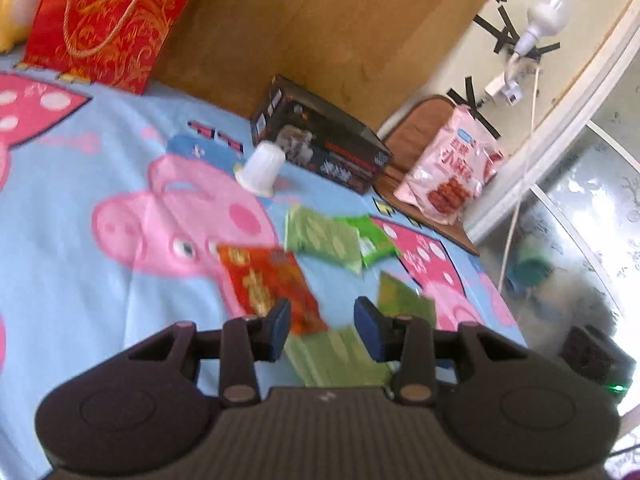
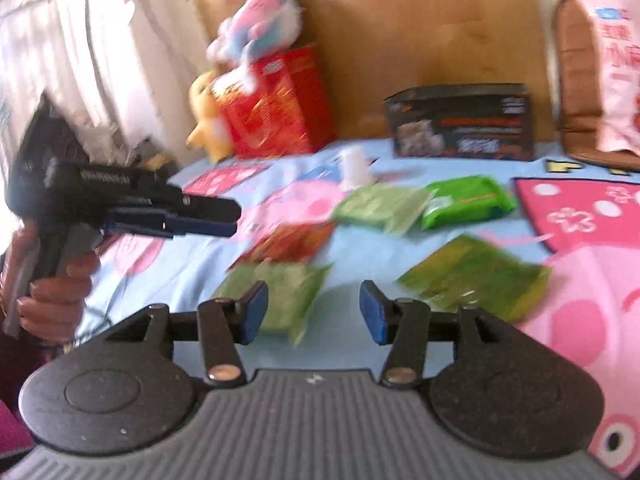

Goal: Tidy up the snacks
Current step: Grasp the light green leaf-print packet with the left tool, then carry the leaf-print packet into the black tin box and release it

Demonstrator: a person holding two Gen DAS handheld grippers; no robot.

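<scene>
Home bedroom, we judge. Bed under tools, spread with blue cartoon-pig sheet (image 1: 80,200). Wooden headboard (image 1: 320,40) ahead of tools, against cream wall. We note plush toys (image 2: 256,24) at bed head, left of right tool, beside red gift bag (image 1: 104,24). Sheer curtain (image 2: 80,40) far left, daylight through it. Bare bulb (image 1: 544,16) taped to wall, ahead and right of left tool. Snack packets (image 2: 468,202) strewn across sheet.

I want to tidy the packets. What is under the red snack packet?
The red snack packet lies on the cartoon pig bedsheet, overlapping the pig's face. Whatever lies beneath its middle is covered.
</scene>
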